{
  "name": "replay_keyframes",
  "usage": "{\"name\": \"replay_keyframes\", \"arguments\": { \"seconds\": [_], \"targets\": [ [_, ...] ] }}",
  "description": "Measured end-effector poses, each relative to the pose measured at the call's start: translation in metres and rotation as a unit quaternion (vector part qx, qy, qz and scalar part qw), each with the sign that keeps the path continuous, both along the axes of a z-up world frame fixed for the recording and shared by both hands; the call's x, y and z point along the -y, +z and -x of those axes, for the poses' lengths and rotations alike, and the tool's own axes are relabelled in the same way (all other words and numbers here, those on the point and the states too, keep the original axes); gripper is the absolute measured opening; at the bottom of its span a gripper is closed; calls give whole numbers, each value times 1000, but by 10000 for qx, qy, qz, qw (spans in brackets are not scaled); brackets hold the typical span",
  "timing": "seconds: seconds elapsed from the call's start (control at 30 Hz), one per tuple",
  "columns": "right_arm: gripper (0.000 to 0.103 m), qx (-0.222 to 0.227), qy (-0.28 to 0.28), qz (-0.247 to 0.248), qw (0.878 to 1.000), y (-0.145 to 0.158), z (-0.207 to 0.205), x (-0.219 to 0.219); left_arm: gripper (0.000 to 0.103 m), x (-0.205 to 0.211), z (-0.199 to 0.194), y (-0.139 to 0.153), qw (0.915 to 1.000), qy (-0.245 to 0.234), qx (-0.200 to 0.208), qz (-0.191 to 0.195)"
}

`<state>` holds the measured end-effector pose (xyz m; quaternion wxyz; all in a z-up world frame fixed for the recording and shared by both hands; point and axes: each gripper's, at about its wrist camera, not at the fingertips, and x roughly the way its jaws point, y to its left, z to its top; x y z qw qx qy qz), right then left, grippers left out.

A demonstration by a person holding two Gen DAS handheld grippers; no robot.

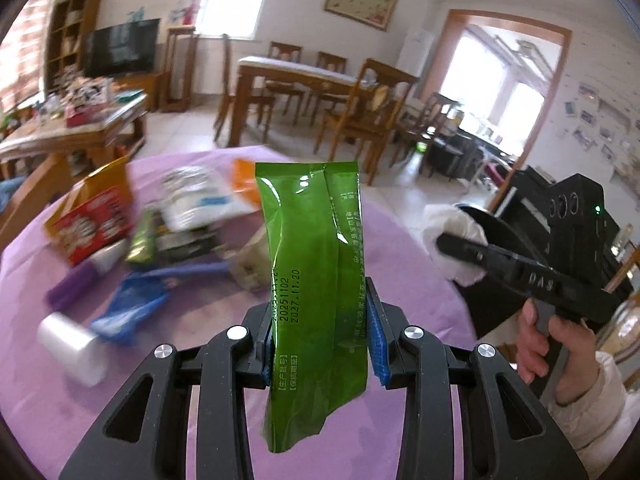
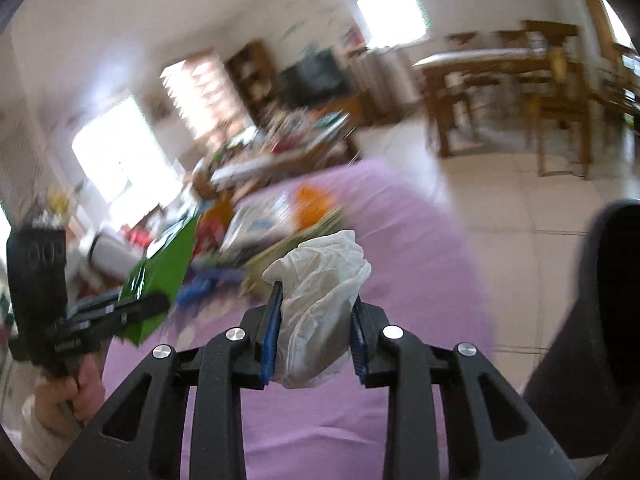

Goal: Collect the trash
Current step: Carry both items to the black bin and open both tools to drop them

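Carry step: left claw [image 1: 320,344] clamped on green packet [image 1: 312,248], right claw [image 2: 316,344] clamped on white tissue [image 2: 320,300], above table [image 1: 400,272]; next, locate bin.

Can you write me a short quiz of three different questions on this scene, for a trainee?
1. True or false: the left hand-held gripper grips a red box.
2. What does the right hand-held gripper hold? A) a bottle B) a crumpled white tissue C) a blue bag
3. Fill in: the rest of the trash lies on a cloth of ____ colour.

Key
1. False. It grips a green packet; the red box lies on the cloth.
2. B, the tissue.
3. Purple.
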<state>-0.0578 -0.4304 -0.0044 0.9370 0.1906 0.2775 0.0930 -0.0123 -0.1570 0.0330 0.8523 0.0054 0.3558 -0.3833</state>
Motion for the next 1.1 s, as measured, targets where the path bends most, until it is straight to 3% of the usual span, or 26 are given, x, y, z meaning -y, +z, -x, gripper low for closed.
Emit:
{"name": "replay_keyframes", "arguments": {
  "seconds": [0.23, 0.5, 0.77, 1.07, 1.1],
  "targets": [
    [30, 669, -1439, -125, 9872, 20, 57, 97, 36, 109, 10, 4, 9958, -846, -77, 339],
    [30, 726, -2602, -307, 9623, 6, 104, 185, 36, 243, 28, -14, 9812, -1816, -421, 495],
    [30, 645, -3066, -538, 9481, -18, 119, 232, 36, 352, 45, -52, 9703, -2345, -575, 110],
    [31, 604, -3078, -654, 9473, -33, 122, 240, 36, 390, 46, -79, 9691, -2364, -670, -205],
    [33, 607, -3072, -653, 9475, -31, 124, 240, 43, 390, 47, -79, 9697, -2342, -656, -227]
  ]
}}
